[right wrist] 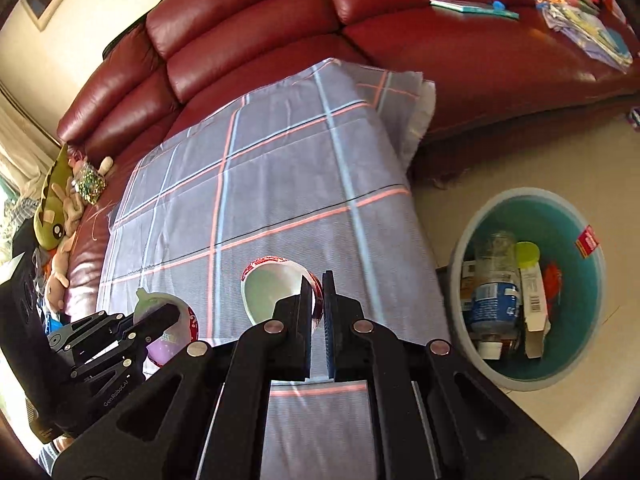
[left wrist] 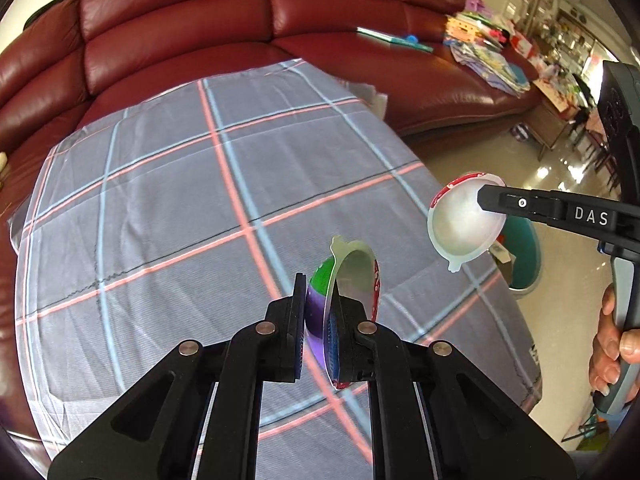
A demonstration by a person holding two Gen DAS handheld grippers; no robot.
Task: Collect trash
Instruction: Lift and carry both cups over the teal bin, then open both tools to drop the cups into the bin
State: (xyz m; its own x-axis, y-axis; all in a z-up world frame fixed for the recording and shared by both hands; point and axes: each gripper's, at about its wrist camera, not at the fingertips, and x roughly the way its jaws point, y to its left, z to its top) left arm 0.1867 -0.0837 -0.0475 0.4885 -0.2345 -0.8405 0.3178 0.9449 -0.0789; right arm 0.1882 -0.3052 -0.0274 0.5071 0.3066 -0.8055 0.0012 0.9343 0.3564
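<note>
purple cup [left wrist: 320, 312]: empty plastic dessert cup, purple and green print with a red band, pinched by its wall in the left tool [left wrist: 318, 320] and held on its side above the checked cloth, mouth facing right in the left view.

left tool: pressed together on that cup wall, one finger outside and one inside the cup, so the rim sticks out past the fingertips.

white cup [right wrist: 276, 292]: same sort of cup, white inside with a red printed rim, clamped at its edge by the right tool [right wrist: 318, 296] and hanging just ahead of the fingertips, off the cloth.

right tool: squeezed nearly flat together, only the thin cup wall between the pads. A hand [left wrist: 612, 344] grips its handle at the right edge of the left view.

the two cups: apart, not touching; white one sits right of the purple one.

surface: covered by a grey-blue checked cloth [left wrist: 160, 220] with pink and light blue stripes, both cups over its near right part.

bin [right wrist: 532, 296]: round teal trash bin on the floor right of the surface, already has a bottle [right wrist: 494, 292], a small carton [right wrist: 534, 308] and other packaging in it.

sofa [left wrist: 200, 24]: dark red leather, behind the surface, papers piled on its far right seat.
</note>
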